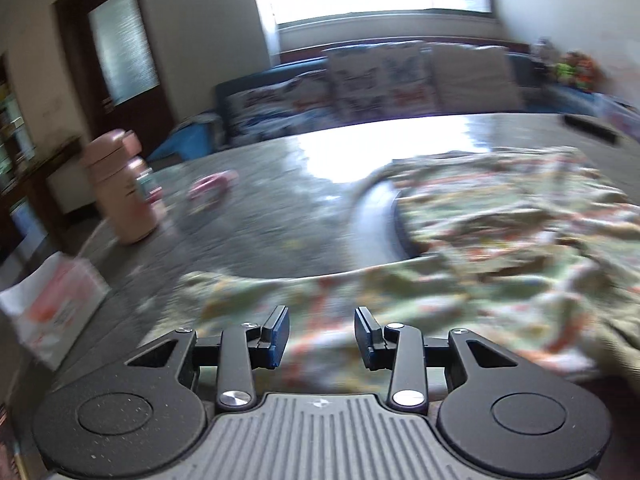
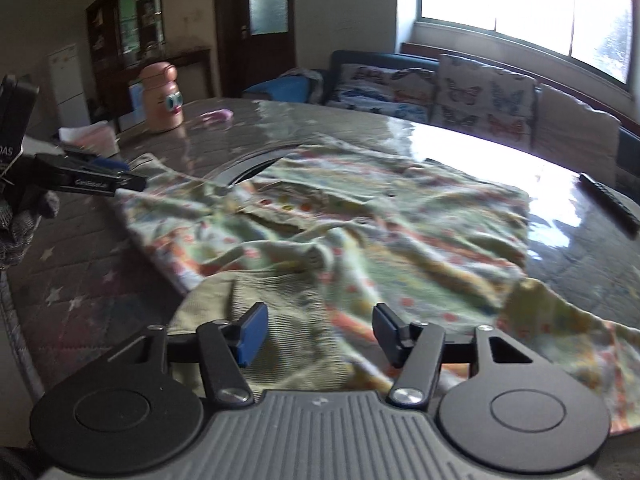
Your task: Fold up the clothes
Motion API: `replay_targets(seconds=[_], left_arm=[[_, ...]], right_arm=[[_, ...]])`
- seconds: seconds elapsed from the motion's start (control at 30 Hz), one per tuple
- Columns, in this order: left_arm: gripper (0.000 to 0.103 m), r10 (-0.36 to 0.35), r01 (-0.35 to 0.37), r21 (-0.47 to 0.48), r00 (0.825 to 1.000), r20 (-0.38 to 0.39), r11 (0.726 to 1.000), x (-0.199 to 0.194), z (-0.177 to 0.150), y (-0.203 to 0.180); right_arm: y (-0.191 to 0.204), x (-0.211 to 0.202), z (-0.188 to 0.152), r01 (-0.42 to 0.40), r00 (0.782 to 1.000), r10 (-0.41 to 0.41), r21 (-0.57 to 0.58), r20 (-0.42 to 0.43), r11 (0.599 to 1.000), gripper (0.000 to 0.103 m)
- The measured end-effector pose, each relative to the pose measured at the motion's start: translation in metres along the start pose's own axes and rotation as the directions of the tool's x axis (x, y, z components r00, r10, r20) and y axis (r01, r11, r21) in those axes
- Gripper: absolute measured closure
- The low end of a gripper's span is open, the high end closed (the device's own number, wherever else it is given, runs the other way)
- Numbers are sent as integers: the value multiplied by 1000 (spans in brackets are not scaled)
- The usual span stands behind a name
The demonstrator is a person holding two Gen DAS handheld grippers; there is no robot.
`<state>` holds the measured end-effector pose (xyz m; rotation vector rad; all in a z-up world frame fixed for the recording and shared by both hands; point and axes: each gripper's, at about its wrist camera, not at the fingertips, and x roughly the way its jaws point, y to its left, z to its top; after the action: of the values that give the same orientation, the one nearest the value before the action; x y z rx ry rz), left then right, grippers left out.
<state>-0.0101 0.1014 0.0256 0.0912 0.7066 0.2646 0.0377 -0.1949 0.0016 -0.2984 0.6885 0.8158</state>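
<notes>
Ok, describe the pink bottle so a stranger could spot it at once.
Start at the glossy round dining table with the floral garment spread across it. Look to its far edge, toward the dark wooden door. The squat pink plastic bottle stands upright there, the only tall thing, with a cartoon eye on its side.

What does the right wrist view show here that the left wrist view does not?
Only the right wrist view shows the left gripper from the side at the garment's far corner, a gloved hand and a tall cabinet. Only the left wrist view shows bright toys past the sofa's end. Both show the patterned garment crumpled on the round table, the pink bottle, the white packet, the butterfly cushions and the window.
</notes>
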Motion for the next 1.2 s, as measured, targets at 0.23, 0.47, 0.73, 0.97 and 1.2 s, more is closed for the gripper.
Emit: replay_targets(seconds=[0.23, 0.47, 0.73, 0.97, 1.2], left_arm=[[68, -158, 155, 96, 987, 27, 983, -1, 10, -55], [78, -229, 226, 144, 973, 11, 964, 16, 14, -90], [83, -243, 241, 155, 970, -4, 958, 18, 6, -95], [83, -248, 245, 152, 969, 3, 957, 18, 9, -95], [83, -283, 281, 161, 959, -6, 946, 26, 12, -105]], right_arm=[[25, 13, -2, -20, 999, 17, -84, -34, 996, 76], [17, 3, 0, -37, 999, 36, -30, -21, 999, 100], [23, 9, 2, -84, 996, 84, -23, -21, 996, 69], [24, 19, 0, -44, 998, 43, -20, -41, 999, 95], [5, -6, 7, -65, 998, 62, 82, 31, 995, 98]])
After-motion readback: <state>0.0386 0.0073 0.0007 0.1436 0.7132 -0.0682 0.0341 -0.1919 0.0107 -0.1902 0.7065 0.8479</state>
